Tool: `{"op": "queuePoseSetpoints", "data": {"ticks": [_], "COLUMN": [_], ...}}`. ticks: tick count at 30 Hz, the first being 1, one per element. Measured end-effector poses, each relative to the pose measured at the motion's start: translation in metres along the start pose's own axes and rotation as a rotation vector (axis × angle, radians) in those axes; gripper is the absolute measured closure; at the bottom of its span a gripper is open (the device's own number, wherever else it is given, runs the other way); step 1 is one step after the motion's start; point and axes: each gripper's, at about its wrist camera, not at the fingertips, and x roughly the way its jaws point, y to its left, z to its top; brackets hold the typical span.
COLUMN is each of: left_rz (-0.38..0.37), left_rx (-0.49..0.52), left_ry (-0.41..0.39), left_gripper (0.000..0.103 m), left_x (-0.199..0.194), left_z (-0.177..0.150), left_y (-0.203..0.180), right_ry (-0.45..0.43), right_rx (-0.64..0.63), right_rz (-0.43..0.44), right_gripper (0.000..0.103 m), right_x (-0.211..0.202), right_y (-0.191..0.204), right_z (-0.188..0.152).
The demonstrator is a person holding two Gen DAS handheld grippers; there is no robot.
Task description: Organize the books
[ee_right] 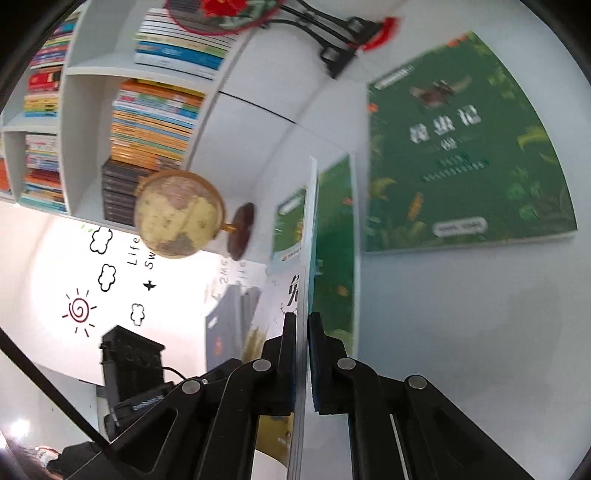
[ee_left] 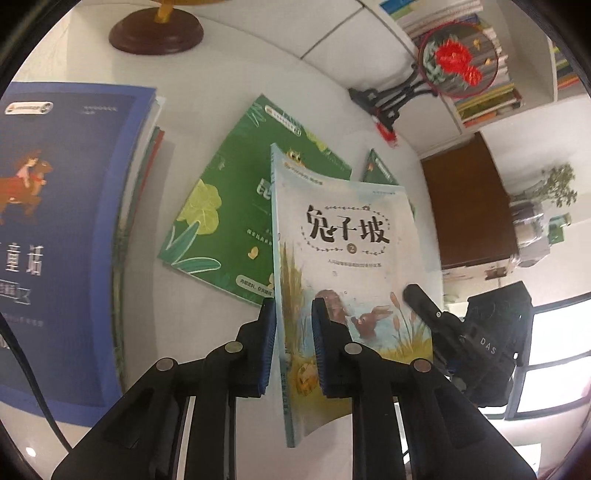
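Observation:
A pale book with rabbits on its cover [ee_left: 351,229] is lifted above the white table [ee_left: 229,74], tilted upright. My left gripper [ee_left: 293,347] is shut on its spine edge, one blue pad on each side. The right gripper's finger [ee_left: 421,301] clamps the book's opposite edge. In the right wrist view that book shows edge-on [ee_right: 306,240], and my right gripper [ee_right: 303,350] is shut on it. Under it a green book [ee_left: 229,221] lies flat, with a second green book [ee_left: 380,170] mostly hidden. The right wrist view shows a large green book [ee_right: 461,147] and another green one [ee_right: 336,240].
A stack topped by a blue book [ee_left: 66,221] lies at the left. A globe [ee_right: 177,214] on a brown base [ee_left: 155,33] stands at the back. A round embroidered fan [ee_left: 458,59] on a black stand sits before a full white bookshelf [ee_right: 155,110].

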Motion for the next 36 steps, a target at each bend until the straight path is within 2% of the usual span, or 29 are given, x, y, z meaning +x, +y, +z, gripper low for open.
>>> {"op": "queuePoseSetpoints", "data": {"ticks": [5,19,23,30,36], "left_rz": [0.039,0.056,0.071,0.14,0.165], "left_rx": [0.044,0.008,-0.014,-0.072,-0.11], "left_ry": [-0.033,-0.161,-0.19,-0.214,-0.209], "left_gripper": [0.087,0.087,0.087,0.087,0.087], "left_x": [-0.023,-0.111,-0.131,-0.157,-0.161], "left_z": [0.001,0.016,0.02,0.023,0.022], "left_y": [0.002,0.046,0.067,0.114,0.145], "right_ry": [-0.02,0.002,0.022,0.083,0.14], "right_rx": [-0.044,-0.154,-0.164,-0.16,-0.146], "right_rz": [0.041,0.103,0.127,0.159,0.132], "right_gripper": [0.097,0.097,0.097,0.096,0.096], "right_x": [-0.002,0.037,0.059,0.109,0.149], "right_y": [0.03,0.123,0.141,0.164,0.167], "right_z": [-0.005,-0.027,-0.035,-0.058,-0.074]}}
